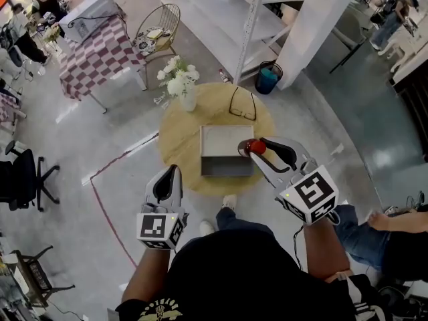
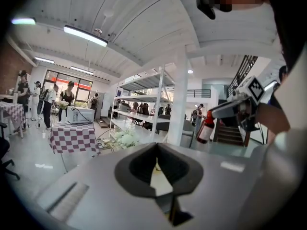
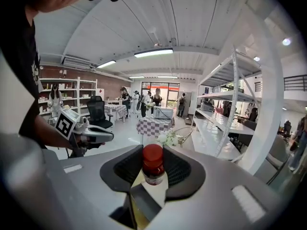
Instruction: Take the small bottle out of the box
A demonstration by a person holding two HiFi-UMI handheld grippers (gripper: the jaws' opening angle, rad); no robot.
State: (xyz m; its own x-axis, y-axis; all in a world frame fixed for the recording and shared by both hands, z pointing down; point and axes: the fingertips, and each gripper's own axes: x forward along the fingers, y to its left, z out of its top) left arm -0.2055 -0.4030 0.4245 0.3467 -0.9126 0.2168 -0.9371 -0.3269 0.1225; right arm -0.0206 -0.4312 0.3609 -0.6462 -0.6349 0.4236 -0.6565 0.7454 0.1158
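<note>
The small bottle (image 1: pixel 256 146) has a red cap and a dark body. My right gripper (image 1: pixel 255 144) is shut on it and holds it in the air over the right edge of the open grey box (image 1: pixel 226 168), which lies on the round wooden table (image 1: pixel 179 146). In the right gripper view the bottle (image 3: pixel 153 166) stands upright between the dark pads (image 3: pixel 125 169). My left gripper (image 1: pixel 168 176) hovers at the table's near left edge, shut with nothing in it. The left gripper view shows the bottle (image 2: pixel 206 127) off to the right.
A white vase of flowers (image 1: pixel 180 83) and a pair of glasses (image 1: pixel 242 105) sit at the table's far side. Behind stand white shelving (image 1: pixel 234 19), a wire chair (image 1: pixel 158 31), a blue bin (image 1: pixel 268 78) and a checkered table (image 1: pixel 100 53). A seated person (image 1: pixel 384 236) is at right.
</note>
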